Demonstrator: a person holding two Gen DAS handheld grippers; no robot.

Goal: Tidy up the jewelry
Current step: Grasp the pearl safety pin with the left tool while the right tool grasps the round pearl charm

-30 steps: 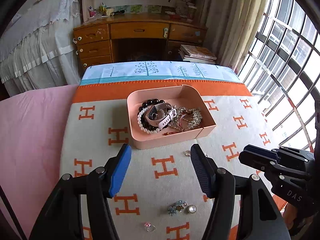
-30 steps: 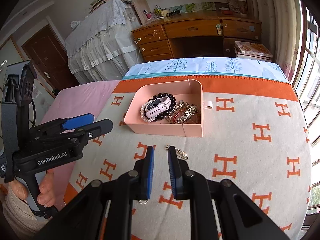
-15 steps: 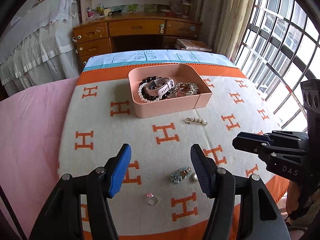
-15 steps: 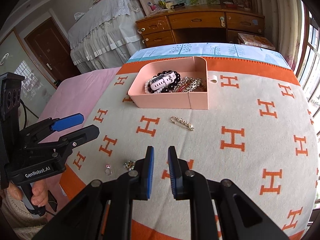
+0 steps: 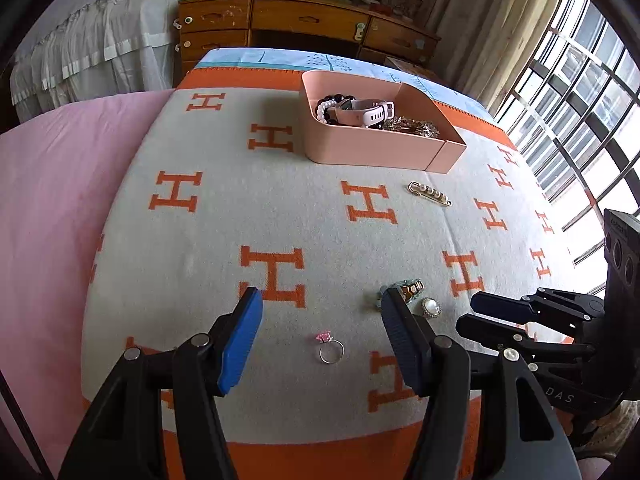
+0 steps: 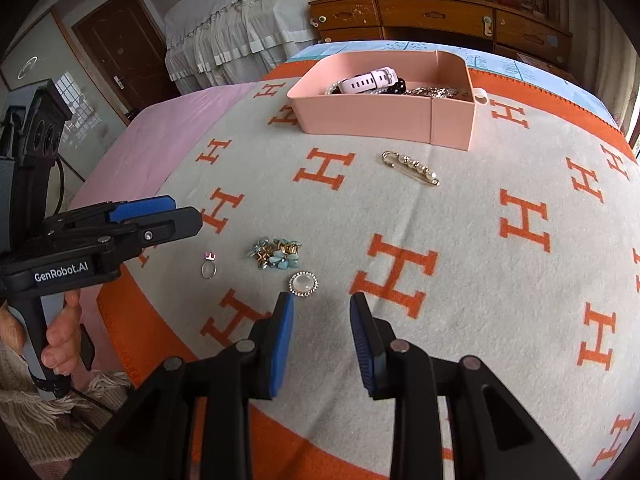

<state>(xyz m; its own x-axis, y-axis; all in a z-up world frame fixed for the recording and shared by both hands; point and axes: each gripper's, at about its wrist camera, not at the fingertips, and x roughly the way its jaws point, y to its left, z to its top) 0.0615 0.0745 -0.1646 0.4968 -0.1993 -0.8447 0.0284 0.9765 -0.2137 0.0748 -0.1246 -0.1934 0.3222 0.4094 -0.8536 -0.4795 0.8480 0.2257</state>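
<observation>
A pink tray (image 5: 360,148) (image 6: 360,120) at the far side of the blanket holds a white watch (image 5: 366,111) (image 6: 368,79), bead bracelets and gold chains. Loose on the blanket lie a pearl pin (image 5: 430,193) (image 6: 412,168), a silver ring with a pink stone (image 5: 330,348) (image 6: 209,267), a blue flower cluster (image 6: 276,254) (image 5: 410,286) and a round pearl brooch (image 6: 304,284) (image 5: 431,307). My left gripper (image 5: 320,304) hangs open above the ring, nothing between its fingers. My right gripper (image 6: 322,304) is opening just short of the brooch and holds nothing.
An orange-and-cream H-pattern blanket (image 5: 272,216) covers the bed, with pink bedding (image 5: 60,184) to the left. A wooden desk (image 6: 440,16) and a white draped piece stand beyond. Barred windows (image 5: 580,92) are on the right. A hand (image 6: 60,336) grips the left tool.
Both grippers pulled back from the tray and sank toward the near edge of the blanket, bringing the ring, flower cluster and brooch close. The right jaws have spread wider.
</observation>
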